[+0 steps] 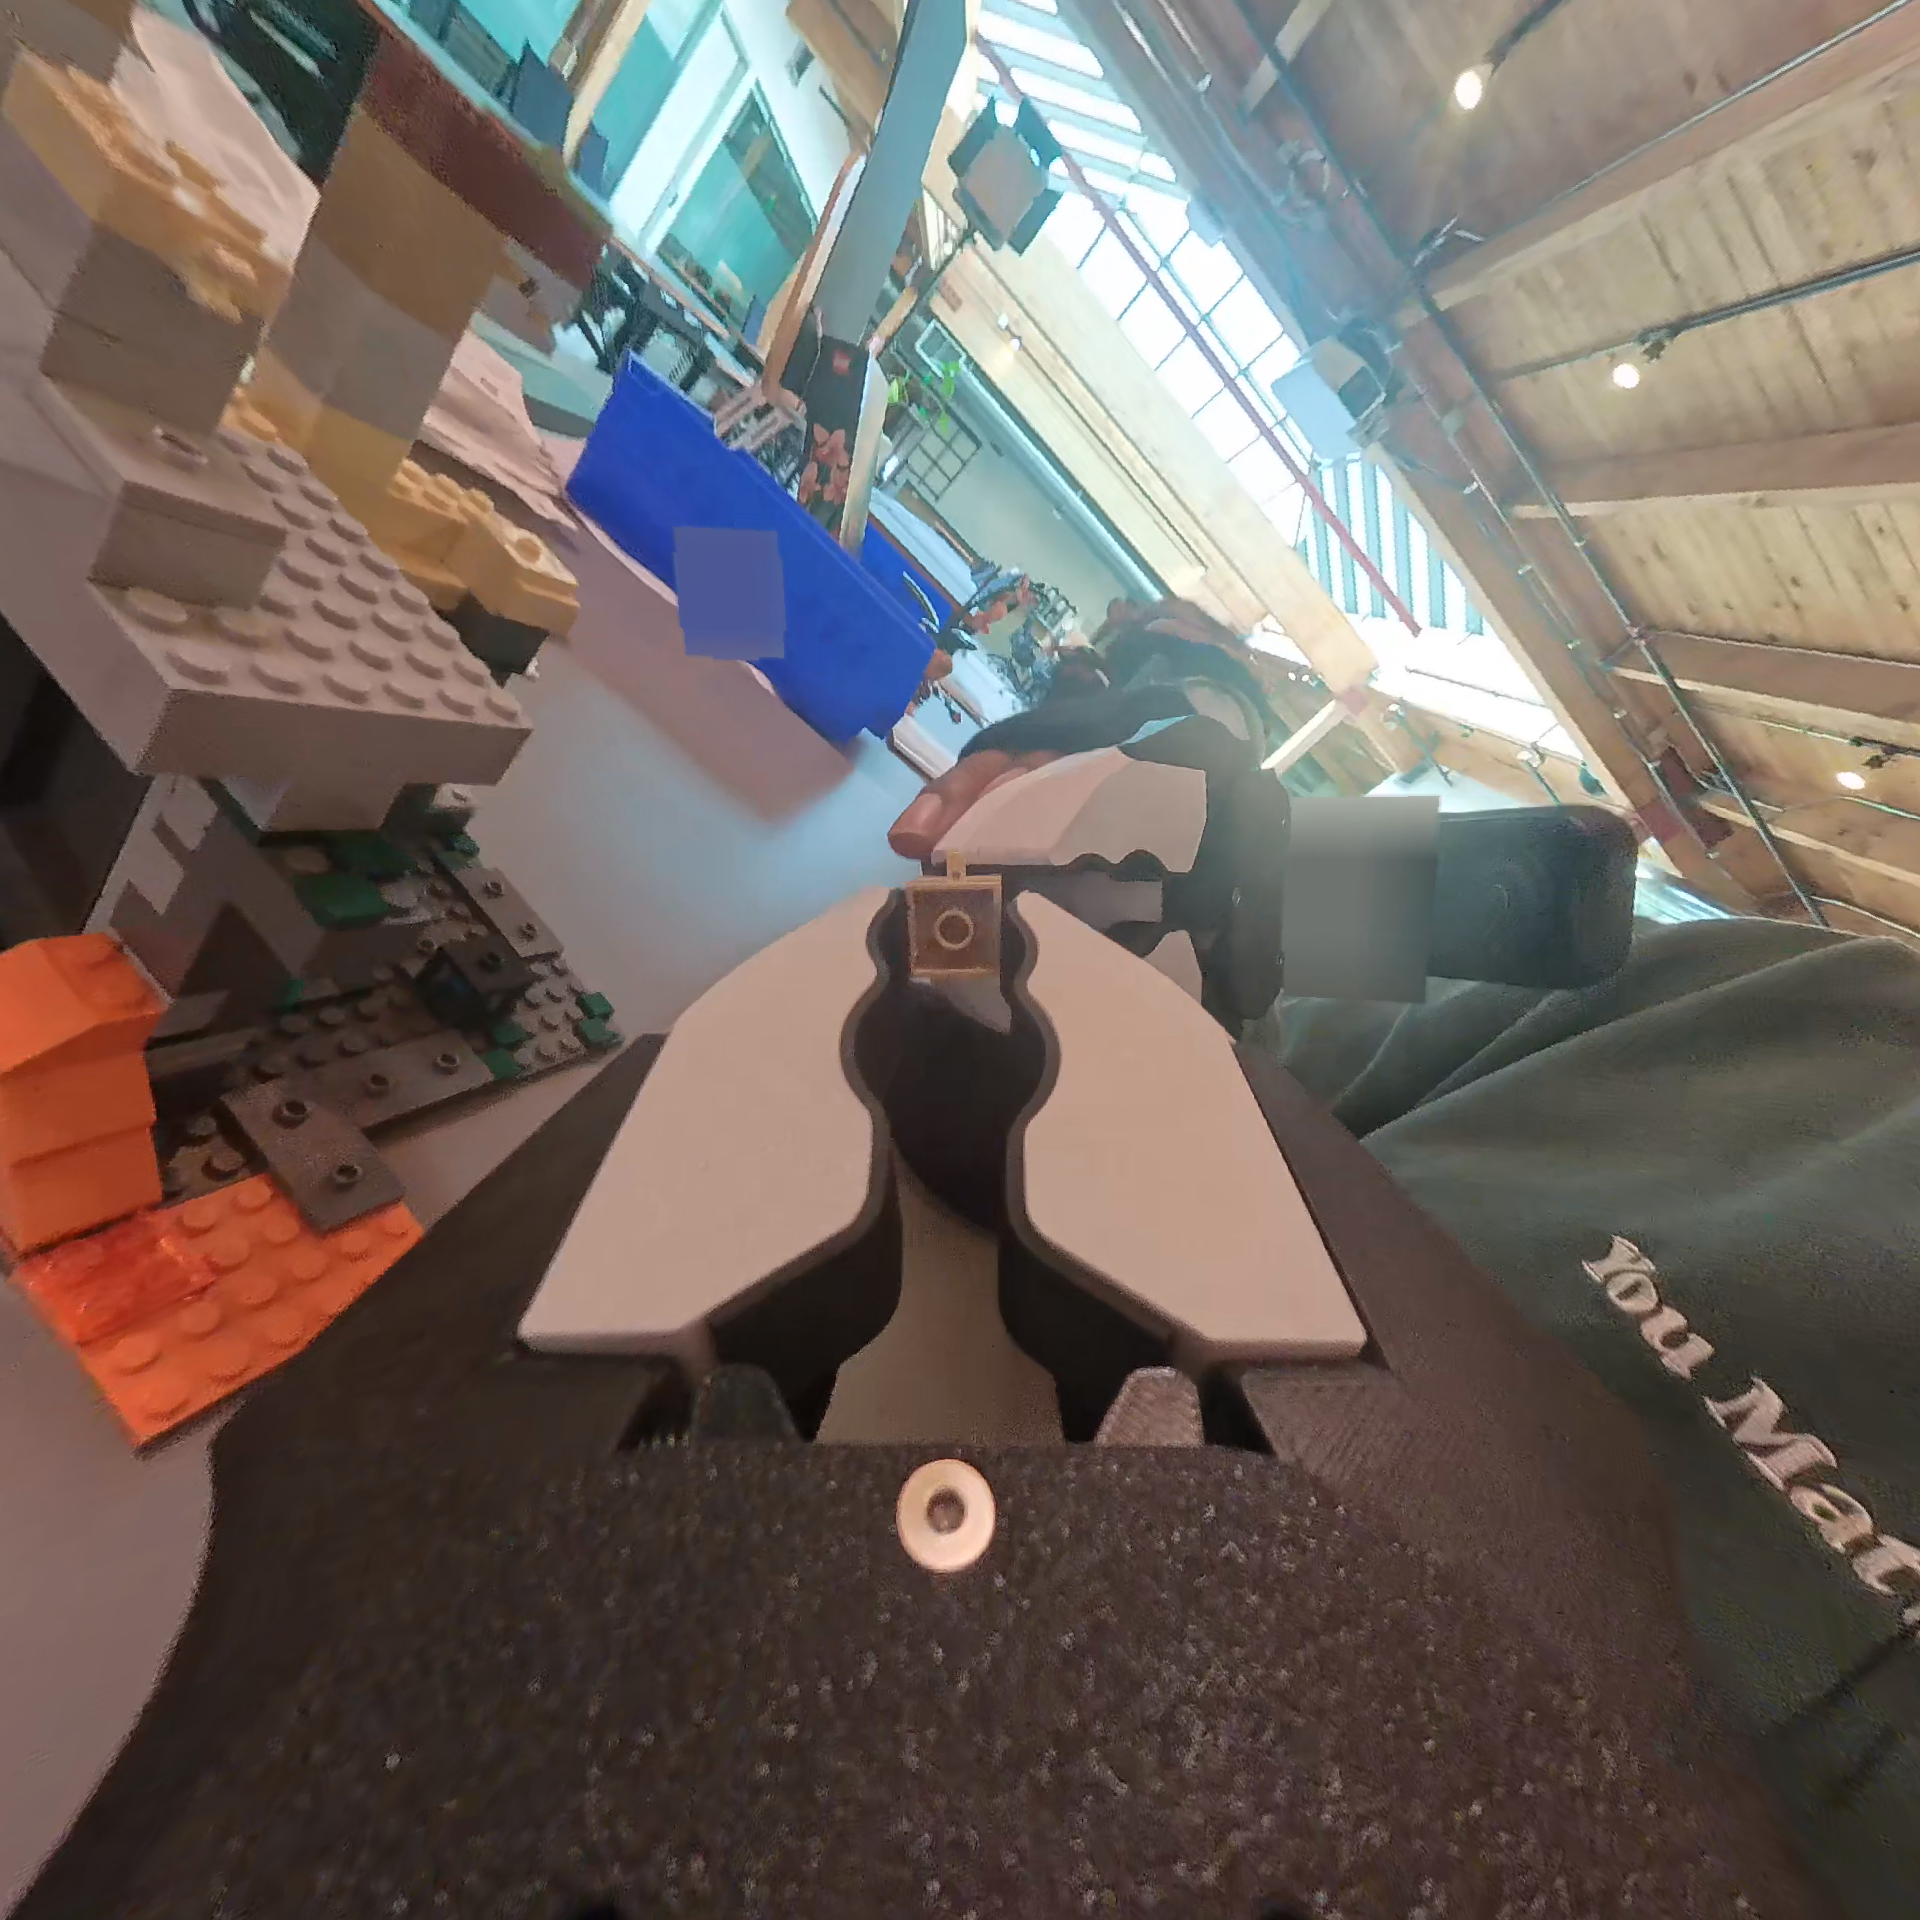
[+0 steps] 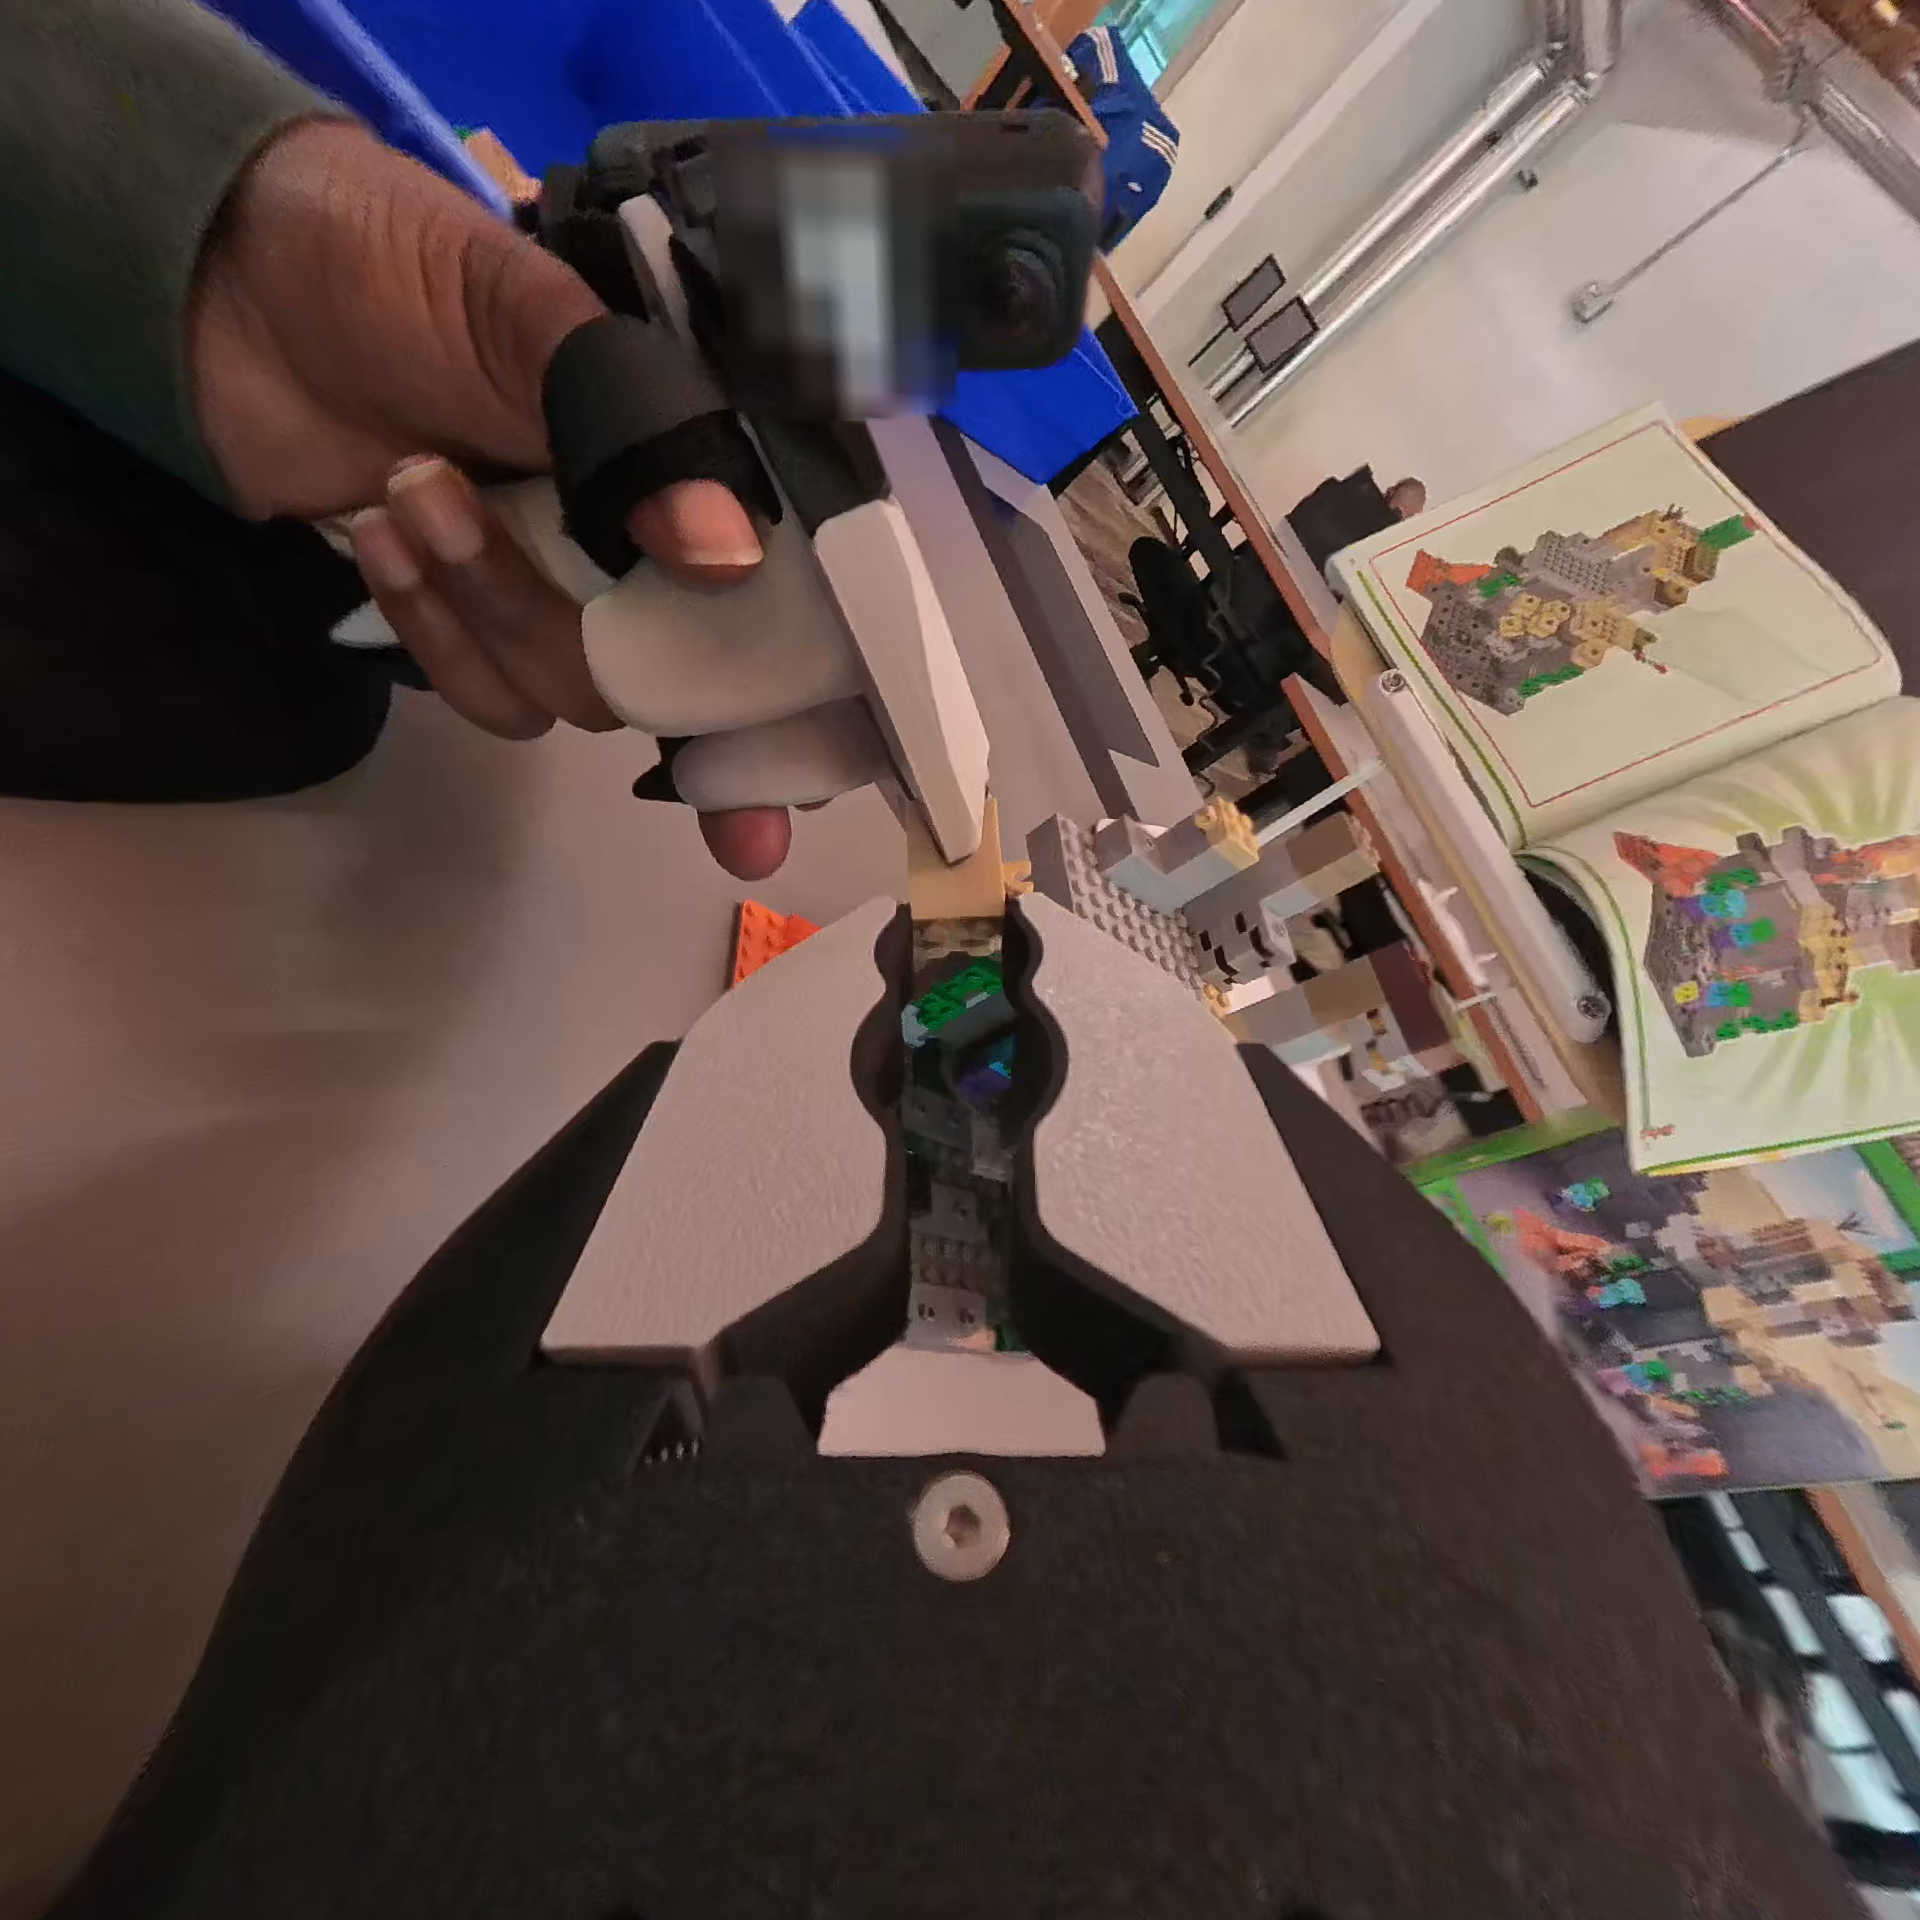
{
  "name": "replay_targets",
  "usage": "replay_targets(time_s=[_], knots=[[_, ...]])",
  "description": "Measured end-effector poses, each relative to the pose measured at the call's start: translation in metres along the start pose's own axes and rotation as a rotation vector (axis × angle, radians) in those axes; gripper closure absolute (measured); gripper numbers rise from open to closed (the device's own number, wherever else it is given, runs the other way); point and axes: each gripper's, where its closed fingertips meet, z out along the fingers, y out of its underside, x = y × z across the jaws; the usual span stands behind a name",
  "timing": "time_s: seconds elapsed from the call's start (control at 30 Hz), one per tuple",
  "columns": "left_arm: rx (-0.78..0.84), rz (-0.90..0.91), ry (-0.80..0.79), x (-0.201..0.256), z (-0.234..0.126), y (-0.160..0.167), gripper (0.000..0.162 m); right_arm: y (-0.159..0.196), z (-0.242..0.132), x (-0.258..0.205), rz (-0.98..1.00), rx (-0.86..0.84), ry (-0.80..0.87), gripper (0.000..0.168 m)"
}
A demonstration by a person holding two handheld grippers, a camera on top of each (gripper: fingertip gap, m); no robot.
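My left gripper (image 1: 954, 914) is shut on a small tan square brick plate (image 1: 954, 928) and holds it in the air. My right gripper (image 2: 961, 909) meets it tip to tip. Its jaws stand narrowly apart, with the same tan plate (image 2: 958, 878) between the fingertips. In the left wrist view the right gripper (image 1: 940, 847), held by a hand, touches a small tan peg on top of the plate. In the right wrist view the left gripper (image 2: 951, 826), held by a hand, comes down onto the plate from above.
A toy-brick model with a grey studded plate (image 1: 312, 644), tan blocks and orange plates (image 1: 208, 1299) stands to the left on the table; it also shows in the right wrist view (image 2: 1226, 894). A blue bin (image 1: 727, 561) stands behind. An open instruction booklet (image 2: 1662, 665) and a printed box (image 2: 1714, 1299) lie at the right. The grippers are tip to tip, or close to it.
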Motion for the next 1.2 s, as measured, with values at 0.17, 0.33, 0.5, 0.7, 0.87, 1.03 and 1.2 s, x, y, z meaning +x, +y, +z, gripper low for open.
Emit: replay_targets(time_s=[0.17, 0.33, 0.5, 0.7, 0.87, 1.03, 1.2], knots=[[0.052, 0.088, -0.045, 0.001, -0.002, -0.007, 0.144, -0.003, 0.003, 0.003, 0.254, 0.020, -0.004, 0.152], [0.061, 0.164, -0.090, 0.000, -0.003, -0.008, 0.144, -0.003, 0.004, 0.003, 0.386, 0.032, -0.038, 0.152], [0.071, 0.209, -0.110, 0.001, -0.003, -0.010, 0.144, -0.003, 0.004, 0.004, 0.437, 0.041, -0.051, 0.152], [0.082, 0.264, -0.124, 0.003, -0.004, -0.012, 0.143, -0.006, 0.003, 0.005, 0.512, 0.071, -0.088, 0.152], [0.075, 0.285, -0.124, 0.003, -0.003, -0.011, 0.143, -0.006, 0.002, 0.003, 0.605, 0.093, -0.151, 0.151], [0.094, 0.263, -0.133, 0.001, -0.005, -0.015, 0.145, -0.011, -0.004, -0.002, 0.714, 0.146, -0.273, 0.152], [0.125, 0.359, -0.141, 0.004, -0.027, -0.029, 0.145, -0.018, -0.017, 0.001, 0.712, 0.225, -0.315, 0.152]])
